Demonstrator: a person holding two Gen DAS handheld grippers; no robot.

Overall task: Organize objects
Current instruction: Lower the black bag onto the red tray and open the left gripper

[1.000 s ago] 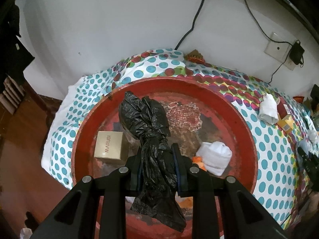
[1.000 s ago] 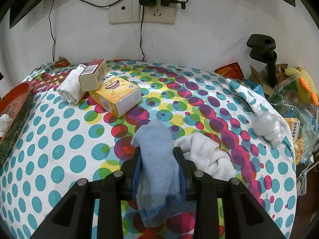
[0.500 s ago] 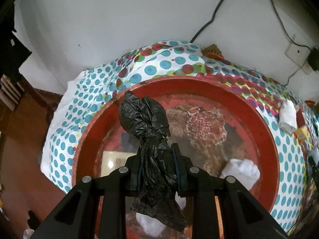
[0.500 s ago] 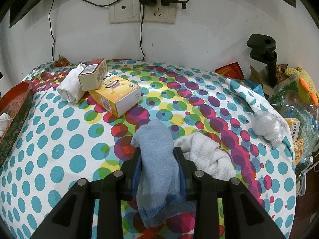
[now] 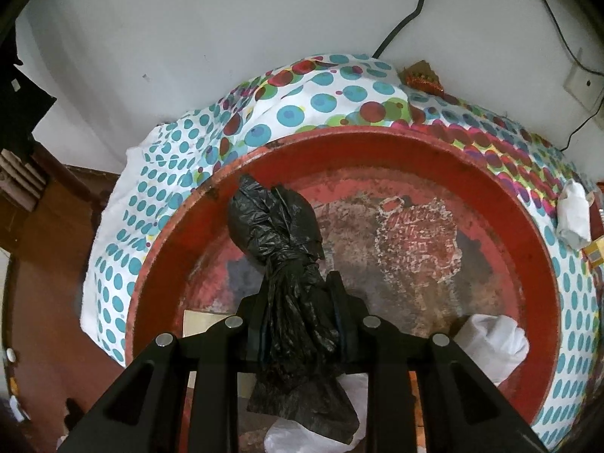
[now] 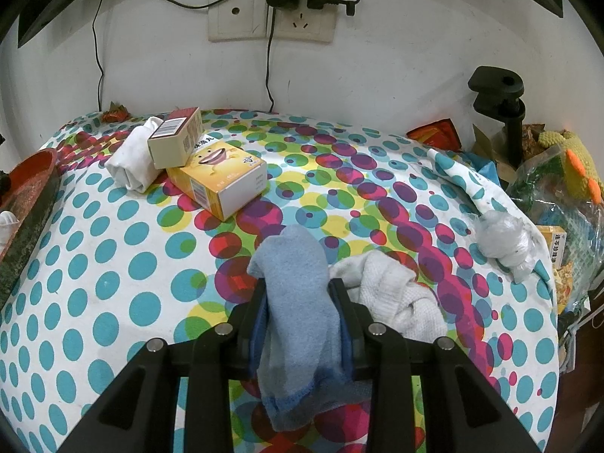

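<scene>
Spotted tablecloth [image 6: 113, 264] is covering the table; a worn round red tray [image 5: 536, 249] is sitting at its left. Left gripper [image 5: 300, 315] is clamping a crinkled black plastic bag [image 5: 279, 226] over the tray. Right gripper [image 6: 298, 313] is pinching a soft blue sock [image 6: 292, 260], touching a white towel [image 6: 392, 290]; yellow box [image 6: 222, 177] is lying farther off.

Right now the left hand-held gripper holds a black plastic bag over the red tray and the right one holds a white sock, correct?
Not quite: the right hand-held gripper holds a blue sock, per the right wrist view. The white sock lies beside it on the cloth.
</scene>
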